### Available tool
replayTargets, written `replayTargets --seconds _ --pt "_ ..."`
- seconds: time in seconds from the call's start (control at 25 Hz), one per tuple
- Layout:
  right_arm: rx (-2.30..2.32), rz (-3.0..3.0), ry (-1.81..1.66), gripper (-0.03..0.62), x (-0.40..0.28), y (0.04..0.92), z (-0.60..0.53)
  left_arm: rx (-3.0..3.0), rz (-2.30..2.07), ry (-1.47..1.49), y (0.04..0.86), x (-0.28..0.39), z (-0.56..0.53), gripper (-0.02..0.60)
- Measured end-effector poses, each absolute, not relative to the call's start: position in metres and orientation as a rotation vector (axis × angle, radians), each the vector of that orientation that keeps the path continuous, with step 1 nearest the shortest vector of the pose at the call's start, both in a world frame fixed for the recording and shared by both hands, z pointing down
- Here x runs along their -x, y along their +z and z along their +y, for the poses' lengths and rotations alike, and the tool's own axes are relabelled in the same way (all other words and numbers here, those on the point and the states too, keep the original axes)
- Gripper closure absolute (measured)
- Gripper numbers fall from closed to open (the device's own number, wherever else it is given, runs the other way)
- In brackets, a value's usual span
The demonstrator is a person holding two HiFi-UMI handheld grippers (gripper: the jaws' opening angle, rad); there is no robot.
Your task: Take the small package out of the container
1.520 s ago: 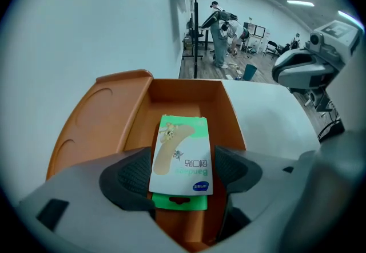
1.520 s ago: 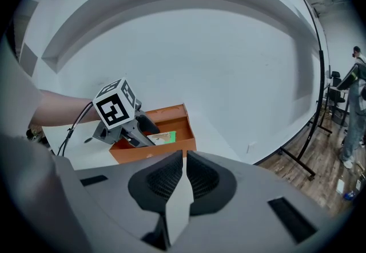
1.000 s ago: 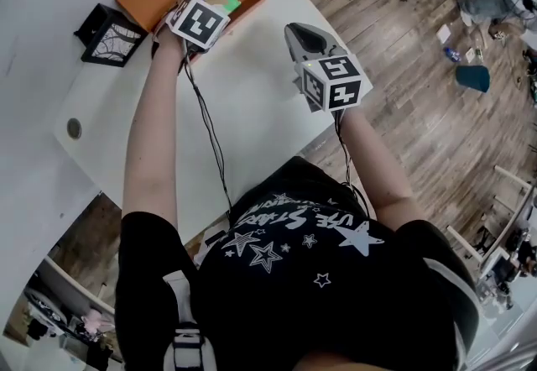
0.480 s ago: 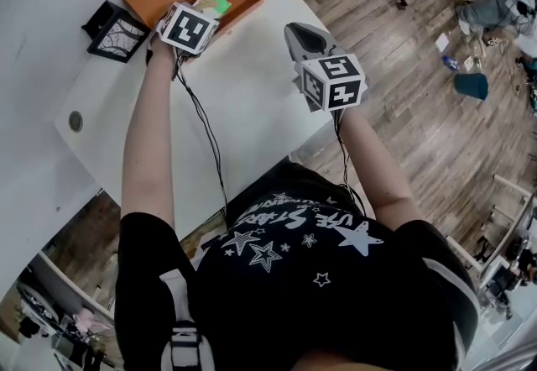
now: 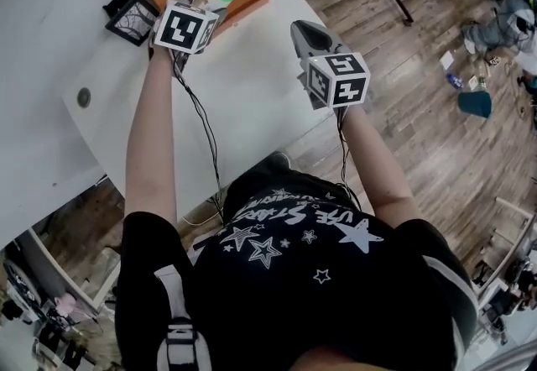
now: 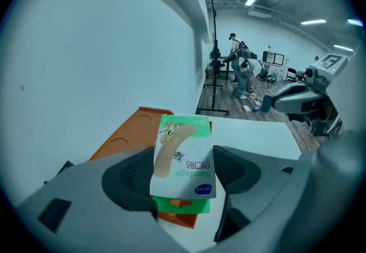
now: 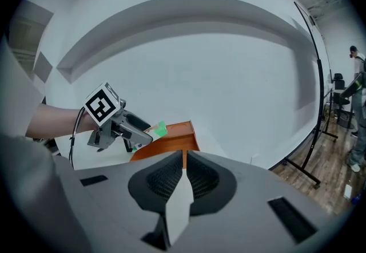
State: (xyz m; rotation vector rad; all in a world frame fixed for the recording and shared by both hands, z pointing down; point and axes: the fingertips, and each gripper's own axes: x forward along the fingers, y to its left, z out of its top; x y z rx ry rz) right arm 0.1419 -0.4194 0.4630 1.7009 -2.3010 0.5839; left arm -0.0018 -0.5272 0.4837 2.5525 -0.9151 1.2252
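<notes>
- Vs 1 s ago: small package point(image 6: 184, 157) is no longer flat in the orange container point(image 6: 132, 131). It's lifted, sitting between the L gripper point(image 6: 184, 176) jaws, above the container's near edge.
- L gripper: jaws clamped on the pkg's two long sides, near its close end.
- R gripper point(image 7: 184, 157): same spot as before, well to the right of the L one over the white table point(image 5: 252, 101). Jaws pressed together, nothing btwn them.
- Counts: 1 pkg, 1 container, 2 grippers, 1 black tray point(image 5: 132, 11) left of the L gripper.
- Pkg long axis runs along the L jaws, far end pointing away from the gripper over the container. Printed face up; print reads upside-down from the gripper's side.
</notes>
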Motion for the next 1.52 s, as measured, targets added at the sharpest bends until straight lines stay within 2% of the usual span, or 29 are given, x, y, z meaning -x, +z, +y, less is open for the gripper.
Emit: replayTargets --seconds 0.56,0.84,1.52 --pt "-1.66 -2.412 0.505 0.541 -0.144 0.417 -0.319 -2.599 -1.109 0.99 0.41 0.017 -0.396 0.227" --pt "-1.617 -2.473 0.448 0.542 -0.134 0.397 -0.228 -2.644 -1.21 0.873 0.375 0.028 -0.287 0.227" --pt "-1.533 -2.493 0.48 0.542 -0.111 0.415 -0.165 -2.57 -1.317 0.669 0.385 0.07 -0.188 0.228"
